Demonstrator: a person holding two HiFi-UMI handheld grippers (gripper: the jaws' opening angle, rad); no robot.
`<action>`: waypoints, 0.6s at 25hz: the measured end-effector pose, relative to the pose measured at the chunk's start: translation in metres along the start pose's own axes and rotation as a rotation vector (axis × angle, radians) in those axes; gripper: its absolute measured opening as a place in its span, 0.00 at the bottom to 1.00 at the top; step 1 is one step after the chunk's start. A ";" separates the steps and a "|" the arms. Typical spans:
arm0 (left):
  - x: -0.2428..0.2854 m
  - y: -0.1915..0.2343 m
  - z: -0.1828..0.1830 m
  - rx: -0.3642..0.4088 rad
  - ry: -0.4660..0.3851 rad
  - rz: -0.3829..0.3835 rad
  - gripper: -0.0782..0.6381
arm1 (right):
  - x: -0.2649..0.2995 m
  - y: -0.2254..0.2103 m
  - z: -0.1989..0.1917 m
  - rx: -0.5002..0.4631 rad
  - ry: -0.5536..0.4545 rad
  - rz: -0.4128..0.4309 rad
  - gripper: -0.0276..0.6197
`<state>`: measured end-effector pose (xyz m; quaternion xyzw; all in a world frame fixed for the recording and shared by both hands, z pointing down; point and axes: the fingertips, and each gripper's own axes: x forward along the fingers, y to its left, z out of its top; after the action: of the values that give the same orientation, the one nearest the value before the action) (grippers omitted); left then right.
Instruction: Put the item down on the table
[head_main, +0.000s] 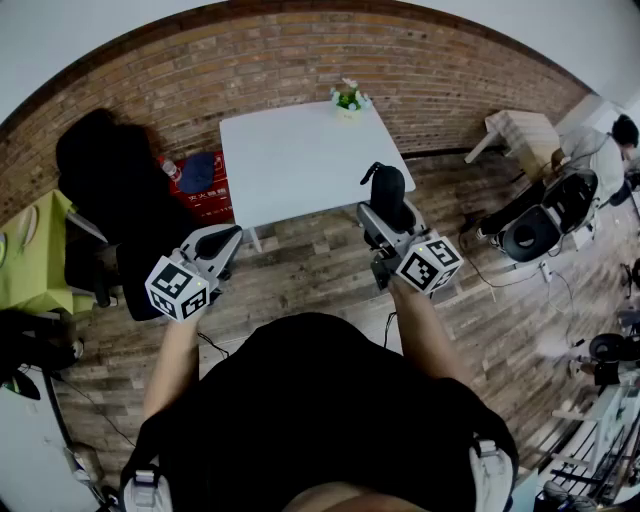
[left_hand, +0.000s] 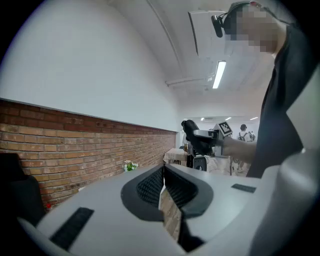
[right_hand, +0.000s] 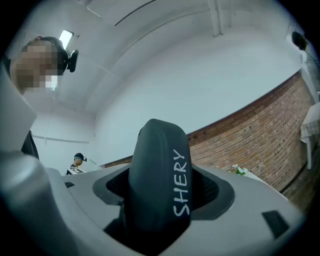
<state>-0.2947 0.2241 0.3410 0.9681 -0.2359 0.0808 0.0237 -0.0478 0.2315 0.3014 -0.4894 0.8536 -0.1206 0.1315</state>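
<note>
A black oblong case (right_hand: 159, 172) with white lettering SHERY stands upright between the jaws of my right gripper (right_hand: 160, 202), which is shut on it. In the head view the case (head_main: 387, 188) is held by the right gripper (head_main: 386, 214) over the near right edge of the white table (head_main: 290, 160). My left gripper (head_main: 226, 243) hovers over the floor off the table's near left corner. Its jaws are closed together with nothing between them in the left gripper view (left_hand: 163, 176), where the right gripper (left_hand: 204, 136) and the case (left_hand: 190, 128) show in the distance.
A small pot of flowers (head_main: 349, 99) stands at the table's far edge by the brick wall. A black chair (head_main: 112, 185), a red box (head_main: 208, 203) and a green table (head_main: 30, 255) are at the left. At the right: a wooden table (head_main: 527, 130), a person (head_main: 598, 148), black equipment (head_main: 540, 228).
</note>
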 end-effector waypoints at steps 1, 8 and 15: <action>0.000 0.001 -0.002 -0.003 0.002 0.000 0.13 | 0.001 -0.001 -0.002 0.003 0.003 0.001 0.59; -0.007 0.009 -0.010 -0.028 0.004 0.003 0.13 | 0.011 0.000 -0.014 -0.003 0.041 0.002 0.59; -0.015 0.024 -0.014 -0.034 0.000 0.008 0.13 | 0.028 -0.001 -0.017 -0.009 0.040 -0.015 0.59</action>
<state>-0.3211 0.2104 0.3523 0.9667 -0.2410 0.0767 0.0399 -0.0665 0.2080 0.3150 -0.4939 0.8529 -0.1275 0.1113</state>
